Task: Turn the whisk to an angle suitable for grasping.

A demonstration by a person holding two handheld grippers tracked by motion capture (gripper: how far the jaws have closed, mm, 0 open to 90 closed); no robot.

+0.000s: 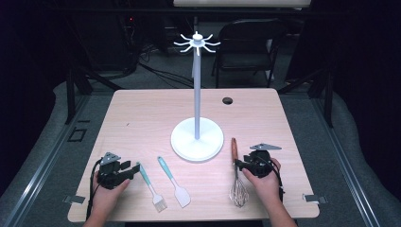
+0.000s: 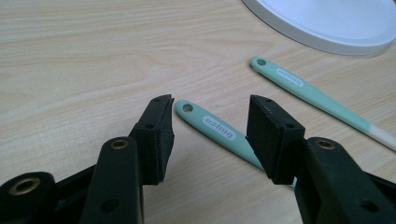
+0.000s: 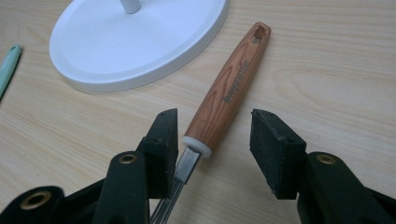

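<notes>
The bench (image 1: 142, 113) carried a white hanging stand (image 1: 197, 137) whose round base sat a little toward the near edge from the middle, its pole rising to a ring of hooks. Three utensils lay along the near edge, all roughly lengthwise from near to far.

Near the right near corner lay the whisk (image 1: 238, 182), its wooden handle pointing away toward the stand's base and its wire head toward the near edge. The right hand-held gripper (image 1: 242, 164) sat right at it, jaws apart. In the right gripper view the whisk (image 3: 229, 91) ran straight ahead between the open jaws, the white collar at the foot of the handle lying just inside the left jaw, so closing there looked enough to catch it.

Toward the left near corner lay the brush (image 1: 150, 185), its teal handle slanting up to the left, bristles toward the near edge. The left hand-held gripper (image 1: 131, 169) was at the handle tip, jaws likewise apart; in the left gripper view the brush (image 2: 212, 126) passed between them on a diagonal, its hanging hole just ahead of the left jaw.

The spatula (image 1: 173, 181) lay between brush and whisk, parallel to the brush, nearer the left hand, ungripped.
</notes>
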